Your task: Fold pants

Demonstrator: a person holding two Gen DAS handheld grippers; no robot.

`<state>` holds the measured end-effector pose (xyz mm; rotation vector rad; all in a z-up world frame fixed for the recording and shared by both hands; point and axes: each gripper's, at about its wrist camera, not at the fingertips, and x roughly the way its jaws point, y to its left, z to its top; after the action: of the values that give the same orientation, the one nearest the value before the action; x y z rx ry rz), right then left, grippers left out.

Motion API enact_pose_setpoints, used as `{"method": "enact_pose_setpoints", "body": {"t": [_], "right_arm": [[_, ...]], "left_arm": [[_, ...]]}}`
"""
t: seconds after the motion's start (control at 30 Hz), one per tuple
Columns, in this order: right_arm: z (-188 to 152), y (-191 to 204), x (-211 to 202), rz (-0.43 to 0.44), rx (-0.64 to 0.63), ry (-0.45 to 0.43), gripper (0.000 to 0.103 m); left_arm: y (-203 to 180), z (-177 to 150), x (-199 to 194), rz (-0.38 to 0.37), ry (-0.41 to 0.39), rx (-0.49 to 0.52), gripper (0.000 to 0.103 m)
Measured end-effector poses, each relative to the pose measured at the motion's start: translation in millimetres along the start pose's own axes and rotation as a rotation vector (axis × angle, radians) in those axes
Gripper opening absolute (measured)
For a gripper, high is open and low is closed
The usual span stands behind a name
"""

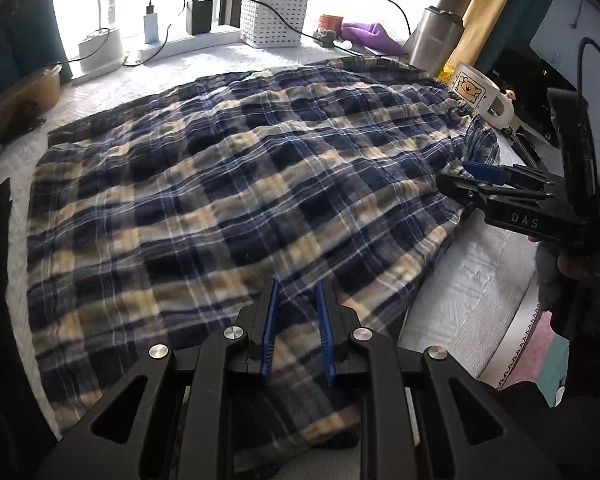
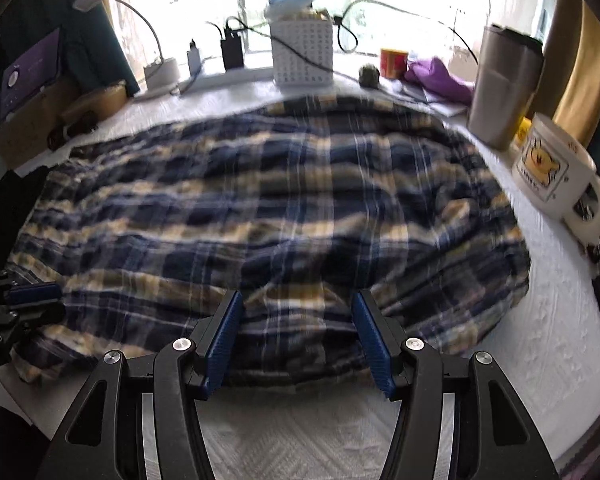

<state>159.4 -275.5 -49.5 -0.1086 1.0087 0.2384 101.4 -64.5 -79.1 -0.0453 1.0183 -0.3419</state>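
Jaws of both grippers are set around folds of the plaid pants [image 1: 204, 184]: the left gripper [image 1: 298, 312] is narrowed onto a raised ridge of cloth at the near edge, and the right gripper [image 2: 298, 336] is clamped wider over a thick bunch of fabric. Most of the white quilted surface [image 2: 556, 320] is covered by the pants. Behind them, a white perforated basket [image 2: 302, 54], a steel tumbler [image 2: 500, 88] and a bear-printed mug [image 2: 552, 172] are seen.
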Motion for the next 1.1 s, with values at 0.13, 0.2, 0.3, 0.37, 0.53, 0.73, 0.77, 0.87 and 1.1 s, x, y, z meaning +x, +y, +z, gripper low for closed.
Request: {"method": "enact_pose_setpoints", "body": {"t": [0.13, 0.2, 0.3, 0.37, 0.53, 0.73, 0.77, 0.87, 1.1], "right_arm": [[-5, 2, -1, -0.020, -0.023, -0.004, 0.060], [-8, 3, -2, -0.027, -0.027, -0.007, 0.060], [-13, 5, -4, -0.041, -0.033, -0.014, 0.060], [-15, 4, -6, -0.042, -0.028, -0.019, 0.060], [-24, 1, -12, -0.043, -0.012, -0.020, 0.060], [-29, -3, -22, -0.036, 0.017, -0.020, 0.061], [-30, -5, -26, -0.030, 0.028, -0.033, 0.061], [-33, -12, -33, -0.039, 0.054, -0.058, 0.070], [-32, -35, -41, -0.049, 0.133, -0.080, 0.077]], "left_arm": [[2, -9, -5, 0.000, -0.018, -0.009, 0.019], [1, -12, -6, 0.006, -0.029, -0.004, 0.020], [-1, -18, -9, 0.006, -0.042, 0.000, 0.025], [-4, -23, -12, 0.013, -0.050, 0.014, 0.028], [-6, -29, -16, 0.024, -0.045, 0.030, 0.031], [9, -28, -27, 0.032, -0.024, -0.033, 0.031], [14, -27, -30, 0.046, -0.035, -0.043, 0.031], [29, -24, -36, 0.081, -0.053, -0.077, 0.031], [61, -8, -44, 0.172, -0.090, -0.152, 0.031]]}}
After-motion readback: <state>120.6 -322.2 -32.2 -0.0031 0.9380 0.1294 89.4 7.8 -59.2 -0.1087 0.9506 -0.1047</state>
